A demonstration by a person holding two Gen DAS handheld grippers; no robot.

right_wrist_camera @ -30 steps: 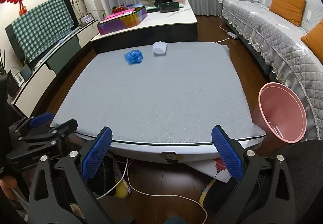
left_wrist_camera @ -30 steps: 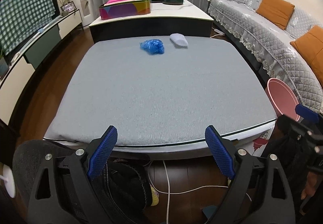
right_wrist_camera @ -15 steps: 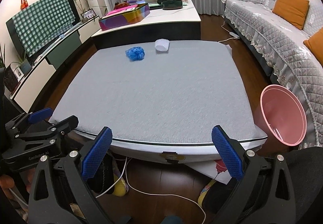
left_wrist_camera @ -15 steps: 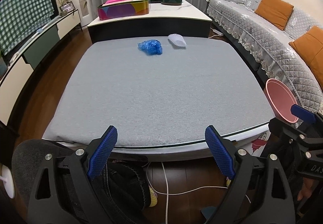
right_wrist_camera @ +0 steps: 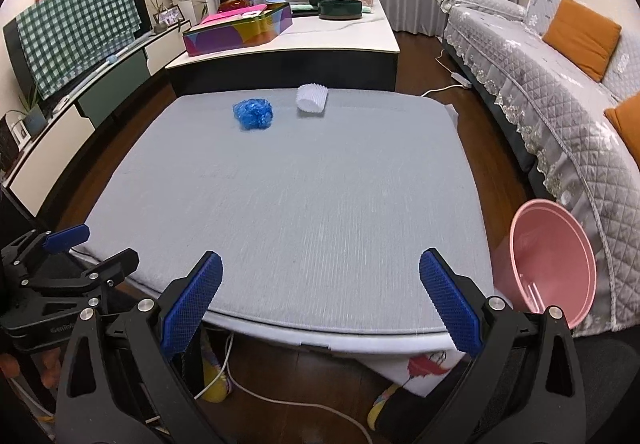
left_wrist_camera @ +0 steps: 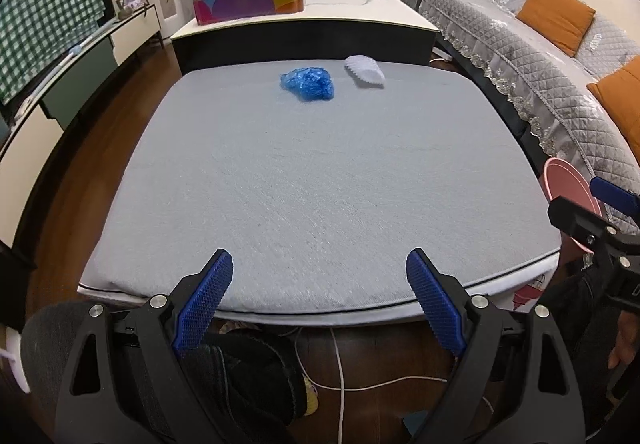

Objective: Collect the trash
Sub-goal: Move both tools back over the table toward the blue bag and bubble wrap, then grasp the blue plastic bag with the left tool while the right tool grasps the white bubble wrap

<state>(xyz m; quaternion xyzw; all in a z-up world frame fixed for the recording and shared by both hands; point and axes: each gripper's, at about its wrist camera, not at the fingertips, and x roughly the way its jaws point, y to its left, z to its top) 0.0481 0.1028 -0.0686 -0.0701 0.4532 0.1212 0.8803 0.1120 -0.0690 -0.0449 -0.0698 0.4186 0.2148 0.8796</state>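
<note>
A crumpled blue plastic piece (left_wrist_camera: 308,83) and a white ridged paper cup (left_wrist_camera: 365,70) on its side lie near the far edge of the grey padded table (left_wrist_camera: 312,179). They also show in the right wrist view: the blue piece (right_wrist_camera: 253,113) and the cup (right_wrist_camera: 312,98). A pink bin (right_wrist_camera: 552,260) stands on the floor right of the table, partly seen in the left wrist view (left_wrist_camera: 568,187). My left gripper (left_wrist_camera: 320,280) and right gripper (right_wrist_camera: 320,278) are open and empty over the table's near edge.
A second table (right_wrist_camera: 340,31) with a colourful box (right_wrist_camera: 236,29) and bowls stands behind. A grey sofa (right_wrist_camera: 560,75) with orange cushions runs along the right. A TV cabinet (left_wrist_camera: 60,83) is at the left. Cables lie on the floor under the table.
Both grippers have moved slightly forward over the table's near edge. The trash looks a little closer. The jaws stay open.
</note>
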